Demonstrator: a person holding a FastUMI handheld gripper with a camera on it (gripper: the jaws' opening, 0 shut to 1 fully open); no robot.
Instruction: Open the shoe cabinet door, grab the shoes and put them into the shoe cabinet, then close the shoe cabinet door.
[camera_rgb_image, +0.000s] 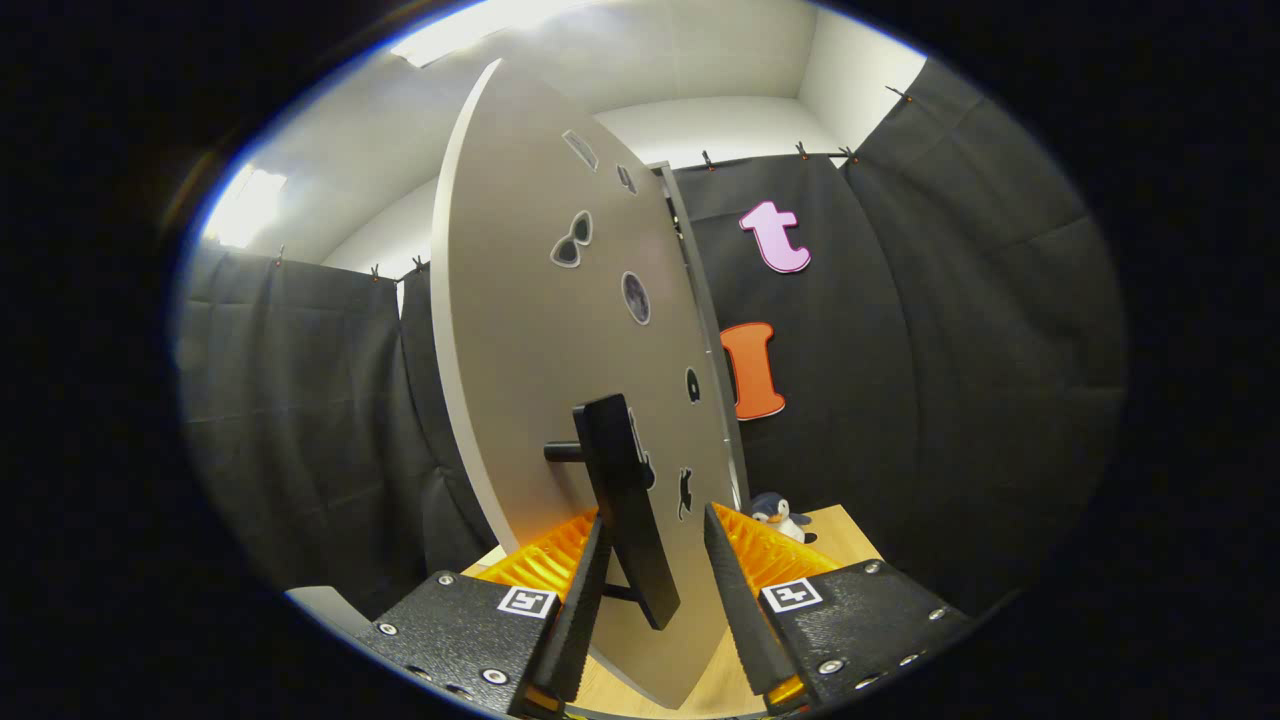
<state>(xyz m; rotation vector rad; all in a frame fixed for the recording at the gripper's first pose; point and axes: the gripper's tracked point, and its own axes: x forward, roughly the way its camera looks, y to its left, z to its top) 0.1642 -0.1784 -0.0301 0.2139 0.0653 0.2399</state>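
Rigid grey cabinet door (540, 330) swings stiffly; its black handle (625, 500) sits between the gripper (655, 590) fingers, spread and not clamping.

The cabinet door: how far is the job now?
The cabinet door stands partly open. Its black handle lies between the hand-held gripper fingers, which are spread and not pressing it. No shoes can be seen stored yet; loading them and closing the door appear left.
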